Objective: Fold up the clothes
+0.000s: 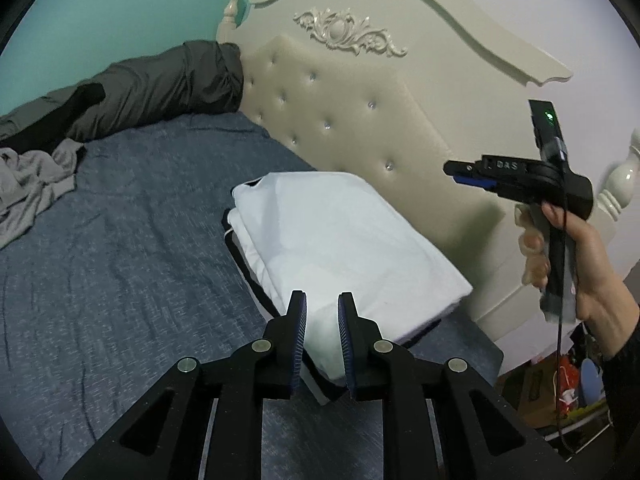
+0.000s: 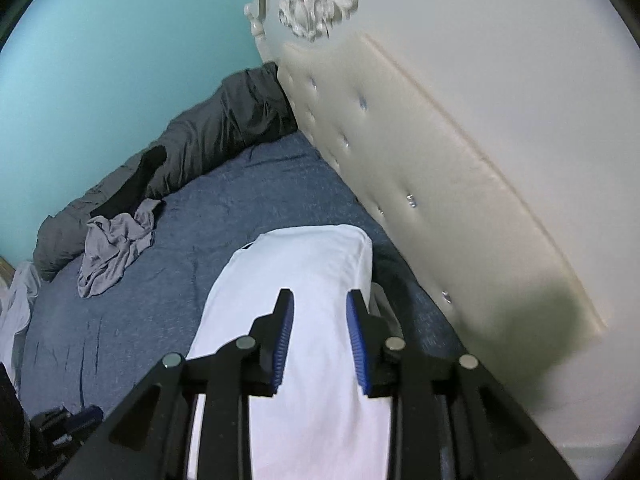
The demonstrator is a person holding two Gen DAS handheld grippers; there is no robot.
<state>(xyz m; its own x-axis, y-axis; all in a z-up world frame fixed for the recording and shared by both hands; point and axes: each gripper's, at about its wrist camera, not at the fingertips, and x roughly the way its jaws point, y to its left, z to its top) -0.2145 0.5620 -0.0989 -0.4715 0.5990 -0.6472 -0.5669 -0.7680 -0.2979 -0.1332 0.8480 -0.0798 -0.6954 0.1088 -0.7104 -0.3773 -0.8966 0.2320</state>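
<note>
Folded white garment [image 1: 344, 240] lies on the bed [image 1: 120, 260], just ahead of my left tongs [image 1: 322, 312] and beneath my right tongs [image 2: 320, 308]; both spread, gripping nothing. Grey crumpled garment [image 2: 116, 248] far left.

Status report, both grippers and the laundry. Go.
Left gripper open, empty, at the folded white garment's near edge. Right gripper open, empty, above it. Crumpled grey garment unfolded across the bed. Nothing in the way.

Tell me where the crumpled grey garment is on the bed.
The crumpled grey garment lies on the blue bedspread at the left of both views, against the dark grey duvet along the turquoise wall, well left of the folded white garment.
</note>
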